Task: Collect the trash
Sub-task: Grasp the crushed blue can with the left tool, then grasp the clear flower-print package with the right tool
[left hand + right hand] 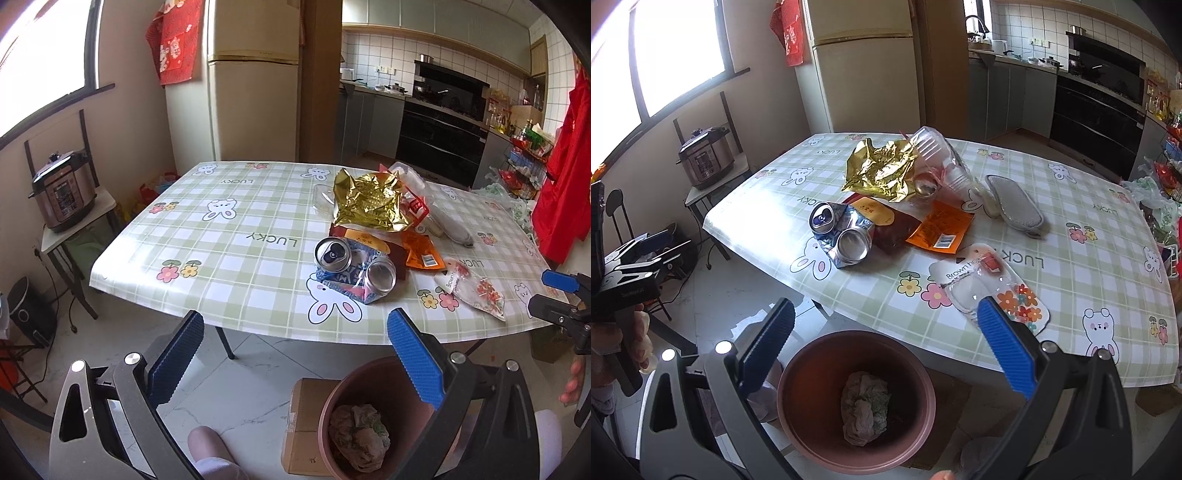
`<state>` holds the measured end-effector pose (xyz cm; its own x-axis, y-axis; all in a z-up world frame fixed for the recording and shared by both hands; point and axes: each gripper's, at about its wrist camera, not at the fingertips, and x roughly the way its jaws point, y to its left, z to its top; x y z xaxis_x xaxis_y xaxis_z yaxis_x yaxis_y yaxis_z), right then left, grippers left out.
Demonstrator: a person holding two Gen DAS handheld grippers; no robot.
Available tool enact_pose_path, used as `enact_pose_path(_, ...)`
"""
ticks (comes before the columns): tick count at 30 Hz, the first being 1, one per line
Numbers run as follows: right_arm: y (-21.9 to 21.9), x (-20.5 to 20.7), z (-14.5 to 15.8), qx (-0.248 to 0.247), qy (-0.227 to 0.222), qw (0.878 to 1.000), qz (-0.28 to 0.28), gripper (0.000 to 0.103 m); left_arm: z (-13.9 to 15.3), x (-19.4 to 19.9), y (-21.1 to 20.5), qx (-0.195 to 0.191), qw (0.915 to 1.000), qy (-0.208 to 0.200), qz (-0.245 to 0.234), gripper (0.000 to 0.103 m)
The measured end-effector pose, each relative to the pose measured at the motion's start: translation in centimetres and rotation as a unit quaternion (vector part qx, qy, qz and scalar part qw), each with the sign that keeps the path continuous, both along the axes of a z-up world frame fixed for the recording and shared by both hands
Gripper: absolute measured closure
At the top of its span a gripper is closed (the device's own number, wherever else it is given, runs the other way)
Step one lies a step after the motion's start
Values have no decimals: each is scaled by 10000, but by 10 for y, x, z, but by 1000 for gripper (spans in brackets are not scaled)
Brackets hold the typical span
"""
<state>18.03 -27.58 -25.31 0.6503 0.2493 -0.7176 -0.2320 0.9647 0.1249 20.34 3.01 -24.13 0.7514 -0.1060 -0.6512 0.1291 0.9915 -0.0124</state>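
The tablecloth (pixel 1071 206) is a pale green and white check with white rabbits, pink and yellow flowers and grey "LUCKY" lettering. At its centre lies a crumpled gold foil (pixel 882 170); at 6 o'clock from it a dark red packet (pixel 897 229) with a yellow label, and an orange sachet (pixel 942 225) at 4 o'clock. The crushed cans (pixel 842 236) are silver and blue. The bin (pixel 857 398) is reddish brown. Both grippers' pads (pixel 1004 347) are blue and ribbed. A red cloth (pixel 175 40) hangs at 11 o'clock.
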Motion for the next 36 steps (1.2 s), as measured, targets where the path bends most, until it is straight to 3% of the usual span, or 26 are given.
enact_pose_path(8, -28, 34, -20, 115, 57, 9995, -277, 5, -31, 85, -41, 126, 9974, 229, -672, 6)
enact_pose_path(11, -35, 45, -26, 113, 72, 9994, -315, 5, -47, 117, -52, 2, 9957, 422, -819, 6)
enact_pose_path(18, -42, 69, -43, -69, 259, 9992, -307, 6, -86, 172, -55, -148, 9951, 808, -556, 6)
enact_pose_path(27, -44, 83, -62, -82, 430, 9987, -251, 6, -113, 204, -55, -310, 9919, 1164, -413, 7)
enact_pose_path(31, -43, 82, -67, -52, 507, 9985, -186, 6, -117, 213, -54, -416, 9899, 1276, -456, 22)
enact_pose_path(34, -41, 80, -73, -173, 579, 9981, -129, 6, -114, 210, -56, -450, 9895, 1217, -633, 46)
enact_pose_path(36, -43, 79, -75, -160, 621, 9978, -142, 6, -109, 205, -61, -322, 9903, 1172, -668, 50)
